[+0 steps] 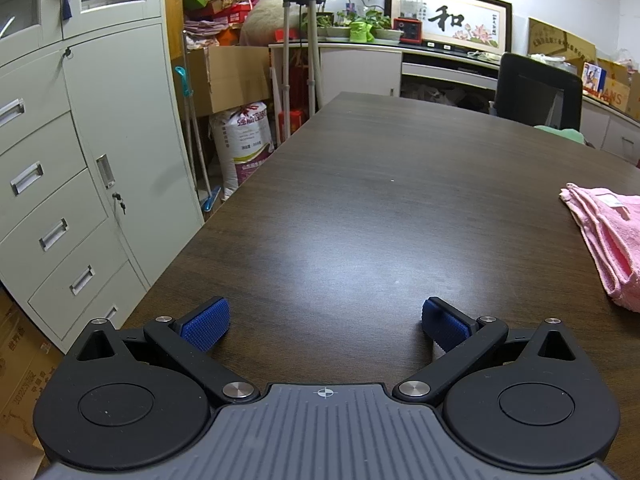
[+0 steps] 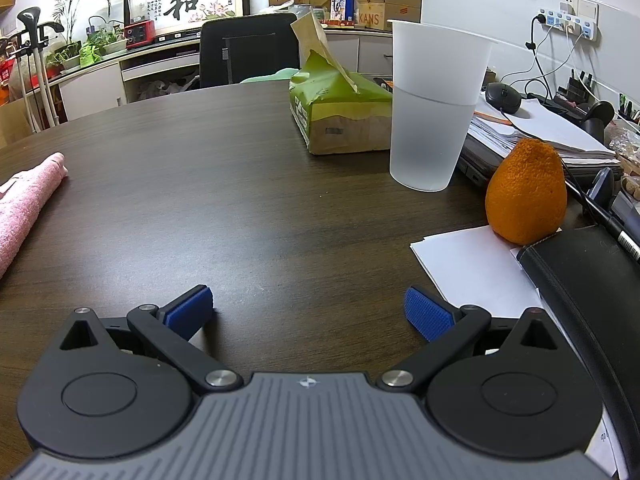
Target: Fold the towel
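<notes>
With both the left gripper and right gripper wide and empty, we risk knocking the plastic cup, upper right, when reaching to the pink towel at the left edge.

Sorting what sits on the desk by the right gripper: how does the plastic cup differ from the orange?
The plastic cup is tall, frosted and translucent with an open top; the orange is shorter, opaque, bumpy and bright. The cup stands on bare table; the orange sits at the edge of white paper. Both stand upright.
</notes>
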`<state>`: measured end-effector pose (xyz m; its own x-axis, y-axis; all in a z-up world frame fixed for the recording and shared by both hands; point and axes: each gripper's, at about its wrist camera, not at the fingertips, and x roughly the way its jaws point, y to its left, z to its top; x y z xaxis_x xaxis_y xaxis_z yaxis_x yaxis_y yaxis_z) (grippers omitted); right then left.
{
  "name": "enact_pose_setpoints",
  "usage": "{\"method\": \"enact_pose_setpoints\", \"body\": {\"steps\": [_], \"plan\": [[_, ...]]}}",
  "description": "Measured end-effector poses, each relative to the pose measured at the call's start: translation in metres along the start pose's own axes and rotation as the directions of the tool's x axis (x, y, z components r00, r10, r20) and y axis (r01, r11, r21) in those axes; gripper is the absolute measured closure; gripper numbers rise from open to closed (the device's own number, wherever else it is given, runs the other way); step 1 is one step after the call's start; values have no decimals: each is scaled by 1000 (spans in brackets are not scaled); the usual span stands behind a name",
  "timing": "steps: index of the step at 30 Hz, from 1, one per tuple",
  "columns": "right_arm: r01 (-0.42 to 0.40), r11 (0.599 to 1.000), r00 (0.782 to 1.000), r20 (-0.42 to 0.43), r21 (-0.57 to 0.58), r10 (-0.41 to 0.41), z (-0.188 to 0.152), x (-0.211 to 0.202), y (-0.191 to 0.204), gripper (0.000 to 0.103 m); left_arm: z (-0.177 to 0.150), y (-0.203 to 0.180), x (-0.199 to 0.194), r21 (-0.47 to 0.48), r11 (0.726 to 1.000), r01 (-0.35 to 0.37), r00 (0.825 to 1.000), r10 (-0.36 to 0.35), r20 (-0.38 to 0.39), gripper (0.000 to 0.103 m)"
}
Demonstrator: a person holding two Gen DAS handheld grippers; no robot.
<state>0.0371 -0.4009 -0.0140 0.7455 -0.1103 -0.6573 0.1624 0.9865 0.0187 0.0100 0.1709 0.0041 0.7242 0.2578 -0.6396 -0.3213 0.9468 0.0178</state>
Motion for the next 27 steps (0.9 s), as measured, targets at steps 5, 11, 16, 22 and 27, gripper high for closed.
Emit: {"method": "enact_pose_setpoints", "body": {"steps": [5,11,16,22,27], "plan": [[0,1000,1000,0,0,0,1,1,-1,0,0,0,0,-1,1000,0,1000,0,0,0],[0,1000,1000,0,0,0,1,1,-1,0,0,0,-1,-9,1000,-9,1000,9,0,0],[0,1000,1000,0,0,0,0,0,-1,0,1,1,0,-14,1000,-16,1000,16,0,0],[0,1000,1000,0,0,0,1,1,-1,0,1,-1,-1,-23,999,-31,1000,31,-2,0],[0,1000,1000,0,0,0,0,1,-1,0,1,-2,-1,-23,999,-31,1000,31,-1,0]]}}
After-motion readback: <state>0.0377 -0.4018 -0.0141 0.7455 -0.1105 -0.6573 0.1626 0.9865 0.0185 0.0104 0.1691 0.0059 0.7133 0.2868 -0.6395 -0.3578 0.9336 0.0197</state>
